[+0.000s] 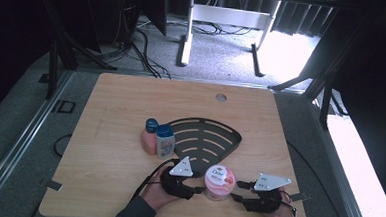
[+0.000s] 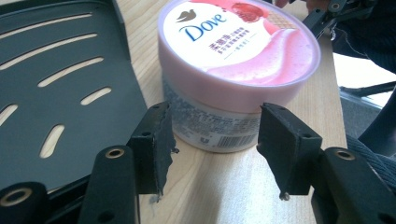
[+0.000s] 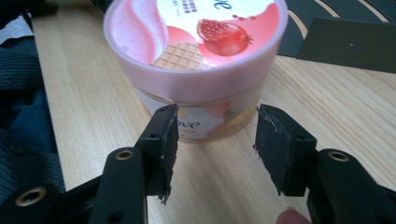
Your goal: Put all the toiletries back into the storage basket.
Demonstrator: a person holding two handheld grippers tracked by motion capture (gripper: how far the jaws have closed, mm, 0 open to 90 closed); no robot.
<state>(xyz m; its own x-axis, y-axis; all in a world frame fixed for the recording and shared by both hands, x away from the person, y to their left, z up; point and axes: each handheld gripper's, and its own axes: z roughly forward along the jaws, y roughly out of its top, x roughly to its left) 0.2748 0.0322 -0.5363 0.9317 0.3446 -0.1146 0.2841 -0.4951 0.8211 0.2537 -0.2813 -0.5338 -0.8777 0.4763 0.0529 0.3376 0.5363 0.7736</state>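
At the left, the left claw [image 1: 193, 184] is being held with jaws apart, clamped on nothing; the pink-lidded jar [image 1: 219, 182] is standing on the worktop [image 1: 111, 109] between both claws, just before the black slotted tray [image 1: 207, 139]; the right claw [image 1: 240, 192] is likewise being held apart; jaws are best being centred on the jar's body below the lid, squarely, before closing.

Pink-lidded jar [image 1: 219, 182], black slotted tray [image 1: 204, 139]

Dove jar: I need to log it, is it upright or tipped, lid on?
Upright, lid on. The Dove jar stands on its base on the table, pink lid level on top.
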